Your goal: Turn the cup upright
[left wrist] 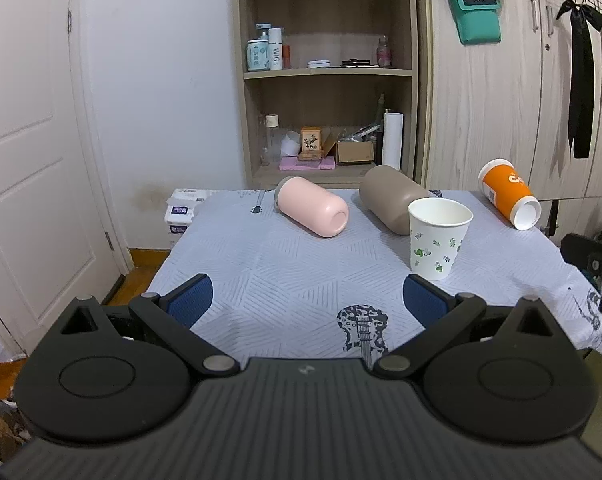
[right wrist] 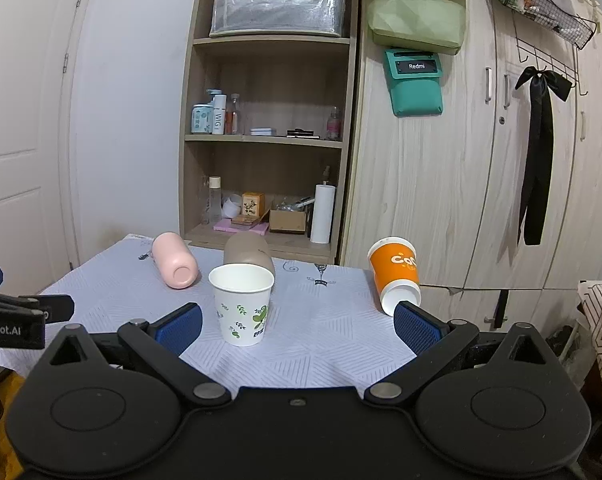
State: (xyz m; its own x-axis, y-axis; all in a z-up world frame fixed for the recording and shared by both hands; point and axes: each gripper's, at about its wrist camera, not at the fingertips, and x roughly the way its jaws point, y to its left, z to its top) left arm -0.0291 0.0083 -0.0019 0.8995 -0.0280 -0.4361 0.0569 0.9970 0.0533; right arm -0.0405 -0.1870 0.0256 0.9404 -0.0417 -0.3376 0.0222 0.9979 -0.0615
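A white paper cup with green leaf print (left wrist: 439,238) (right wrist: 243,304) stands upright on the table. A pink cup (left wrist: 313,206) (right wrist: 175,266), a taupe cup (left wrist: 395,198) (right wrist: 247,254) and an orange paper cup (left wrist: 509,198) (right wrist: 395,276) lie on their sides behind it. My left gripper (left wrist: 307,300) is open and empty over the near table, left of the white cup. My right gripper (right wrist: 297,328) is open and empty, with the white cup just ahead of its left finger (right wrist: 179,328).
The table carries a pale patterned cloth (left wrist: 285,276) (right wrist: 321,336). A wooden shelf (left wrist: 325,72) (right wrist: 269,140) and wardrobe (left wrist: 497,100) (right wrist: 461,180) stand behind it. A white door (left wrist: 25,140) is at the left. The left gripper's body (right wrist: 17,316) shows at the right wrist view's left edge.
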